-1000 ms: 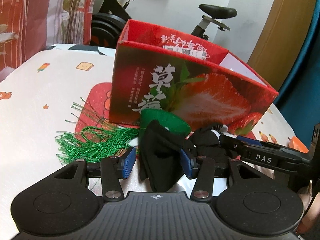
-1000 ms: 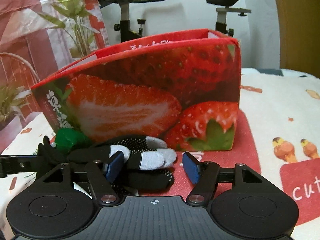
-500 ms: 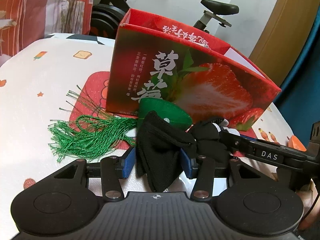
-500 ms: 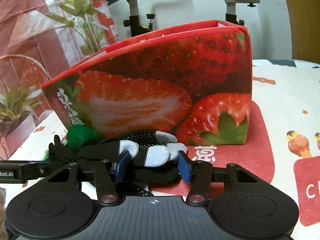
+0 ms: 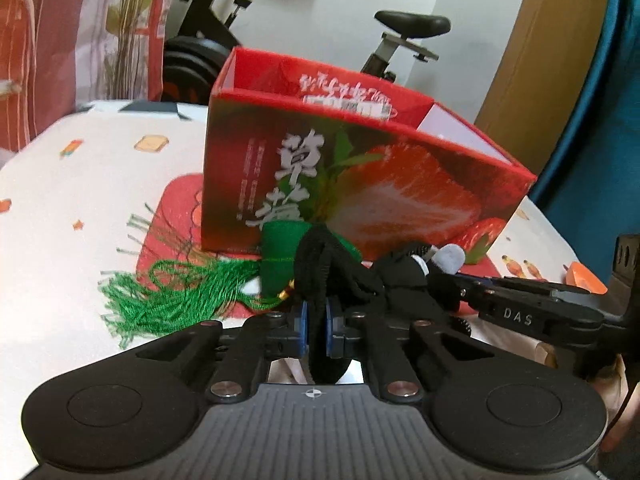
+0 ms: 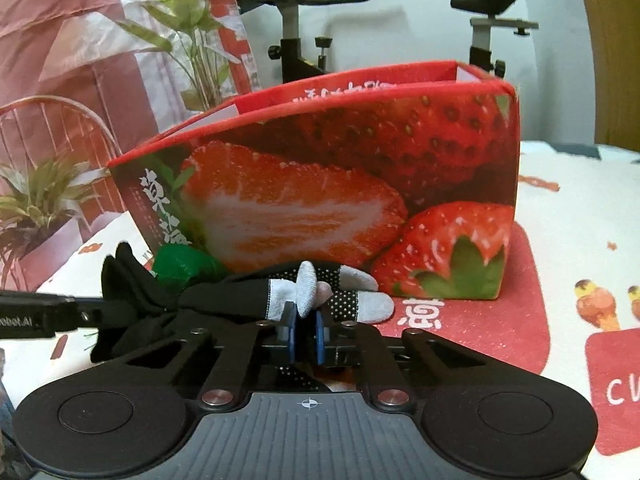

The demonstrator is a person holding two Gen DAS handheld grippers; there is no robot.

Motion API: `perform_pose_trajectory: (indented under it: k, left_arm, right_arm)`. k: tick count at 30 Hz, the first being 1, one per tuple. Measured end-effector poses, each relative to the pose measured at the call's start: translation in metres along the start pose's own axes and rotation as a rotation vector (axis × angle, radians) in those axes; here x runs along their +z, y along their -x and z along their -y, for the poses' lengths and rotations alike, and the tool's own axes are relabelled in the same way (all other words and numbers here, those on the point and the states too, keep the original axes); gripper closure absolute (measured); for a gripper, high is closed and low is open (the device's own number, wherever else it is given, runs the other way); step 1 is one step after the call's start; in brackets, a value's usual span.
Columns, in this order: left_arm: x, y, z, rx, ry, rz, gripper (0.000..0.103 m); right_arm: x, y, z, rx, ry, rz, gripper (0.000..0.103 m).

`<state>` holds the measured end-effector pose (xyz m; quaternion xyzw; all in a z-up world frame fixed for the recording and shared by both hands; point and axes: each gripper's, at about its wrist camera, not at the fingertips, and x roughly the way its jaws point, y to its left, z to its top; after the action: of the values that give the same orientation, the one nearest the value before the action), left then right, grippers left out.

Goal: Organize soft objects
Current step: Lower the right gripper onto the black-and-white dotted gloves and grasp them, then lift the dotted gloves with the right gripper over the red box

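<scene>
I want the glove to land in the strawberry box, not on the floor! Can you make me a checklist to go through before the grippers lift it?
1. Left gripper pinching the black glove at its cuff end: ok.
2. Right gripper pinching the glove's grey fingertip end: ok.
3. Strawberry box open on top: ok.
4. Room inside the box: cannot tell, its floor is hidden.
5. Green tasselled pouch clear of the glove: not ok, it touches the cuff end.
6. Glove lifted off the tablecloth: cannot tell.
</scene>
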<state>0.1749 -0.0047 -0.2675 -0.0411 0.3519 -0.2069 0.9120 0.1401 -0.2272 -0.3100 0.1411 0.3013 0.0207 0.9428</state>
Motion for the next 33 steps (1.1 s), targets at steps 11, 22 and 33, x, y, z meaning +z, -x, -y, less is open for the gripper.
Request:
perform_pose_trajectory:
  k: [11,22,33]
  left_arm:
    - [0.021,0.044,0.016,-0.028,-0.046,0.149,0.094]
    - [0.062,0.089,0.038,-0.068,-0.098,0.299,0.094]
    - [0.125,0.052,0.033,-0.089,-0.059,0.288,0.094]
  right_arm:
    - [0.025,0.052,-0.021,0.048,-0.007,0.153,0.098]
    - [0.077,0.1,-0.031,0.067,0.009,0.315,0.098]
    - [0.144,0.074,-0.03,-0.005,0.101,0.357,0.098]
